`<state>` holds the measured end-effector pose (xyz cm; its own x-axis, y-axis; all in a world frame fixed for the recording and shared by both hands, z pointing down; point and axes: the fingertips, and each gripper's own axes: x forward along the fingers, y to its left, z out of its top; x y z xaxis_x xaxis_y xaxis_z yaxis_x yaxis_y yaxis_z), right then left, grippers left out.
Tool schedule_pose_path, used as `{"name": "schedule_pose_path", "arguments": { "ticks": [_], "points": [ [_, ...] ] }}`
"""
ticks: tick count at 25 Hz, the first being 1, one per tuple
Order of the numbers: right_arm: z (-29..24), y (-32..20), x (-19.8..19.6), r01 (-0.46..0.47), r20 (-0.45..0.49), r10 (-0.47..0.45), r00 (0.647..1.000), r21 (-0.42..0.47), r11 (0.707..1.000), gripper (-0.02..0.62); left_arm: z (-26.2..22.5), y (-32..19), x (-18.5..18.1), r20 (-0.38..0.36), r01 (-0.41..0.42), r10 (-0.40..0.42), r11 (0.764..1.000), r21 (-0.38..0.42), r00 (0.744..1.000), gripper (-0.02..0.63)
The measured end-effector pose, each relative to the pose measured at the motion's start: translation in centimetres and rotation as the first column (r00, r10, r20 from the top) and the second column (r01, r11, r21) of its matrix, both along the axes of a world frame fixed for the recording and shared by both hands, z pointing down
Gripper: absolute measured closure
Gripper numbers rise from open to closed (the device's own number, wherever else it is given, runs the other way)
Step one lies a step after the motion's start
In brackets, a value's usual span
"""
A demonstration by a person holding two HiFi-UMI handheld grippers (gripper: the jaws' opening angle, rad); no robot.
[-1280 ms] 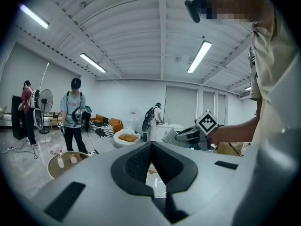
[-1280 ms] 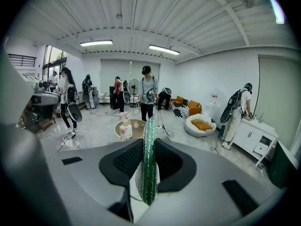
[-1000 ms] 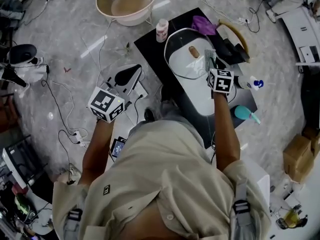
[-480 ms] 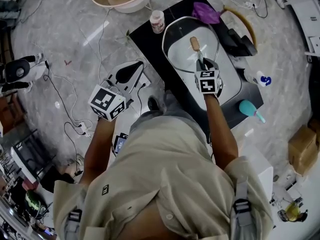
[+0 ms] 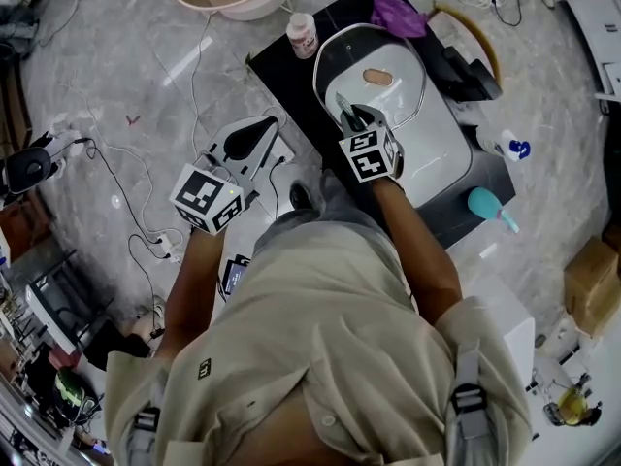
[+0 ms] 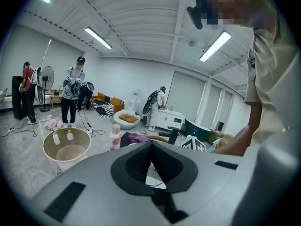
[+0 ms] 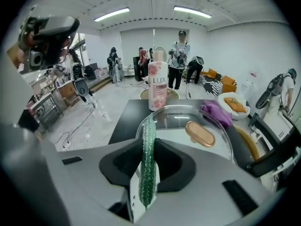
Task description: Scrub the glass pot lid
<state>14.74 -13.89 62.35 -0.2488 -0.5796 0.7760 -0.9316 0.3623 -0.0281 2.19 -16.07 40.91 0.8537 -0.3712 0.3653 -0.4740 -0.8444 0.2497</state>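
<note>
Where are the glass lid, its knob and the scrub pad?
glass lid [image 7: 171, 119]: right gripper view, clear dome left of the knob.
knob [image 7: 200, 133]: right gripper view, centre of its copper top.
scrub pad [image 7: 147, 159]: right gripper view, middle of its green edge.

The glass pot lid [image 5: 403, 58] is a clear oval dome with a metal rim and a flat copper-coloured knob [image 5: 377, 77] at its middle; it lies knob up over a white surface [image 5: 437, 153] on the black bench [image 5: 287, 85]. The scrub pad [image 7: 147, 159], glittery green on a white backing, stands upright and edge-on, clamped between the jaws of the right gripper [image 5: 351, 116] at the lid's near rim; whether it touches the glass cannot be told.
</note>
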Motion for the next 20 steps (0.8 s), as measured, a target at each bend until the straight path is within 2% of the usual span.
{"name": "schedule_pose_path", "arguments": {
  "ticks": [4, 8, 16, 20],
  "points": [
    [0.3, 0.7, 2.7, -0.041, -0.008, 0.041, 0.999, -0.004, 0.999, 0.508, 0.2, 0.1, -0.8, 0.003, 0.018, -0.018, 1.0, -0.004, 1.0, 0.592],
    [0.5, 1.5, 7.6, -0.132, -0.027, 0.131, 0.991, -0.016, 0.991, 0.506, 0.5, -0.1, -1.2, 0.001, 0.028, -0.028, 1.0, -0.01, 1.0, 0.592],
    [1.5, 0.2, 18.5, -0.344, -0.105, 0.341, 0.934, -0.008, 0.939, 0.508, 0.4, 0.0, -0.7, -0.007, 0.023, -0.023, 1.0, -0.012, 1.0, 0.592],
    [1.4, -2.5, 20.0, -0.338, -0.123, 0.334, 0.934, -0.005, 0.941, 0.508, 0.5, 0.0, -0.7, -0.002, 0.024, -0.024, 1.0, -0.013, 1.0, 0.592]
  ]
}}
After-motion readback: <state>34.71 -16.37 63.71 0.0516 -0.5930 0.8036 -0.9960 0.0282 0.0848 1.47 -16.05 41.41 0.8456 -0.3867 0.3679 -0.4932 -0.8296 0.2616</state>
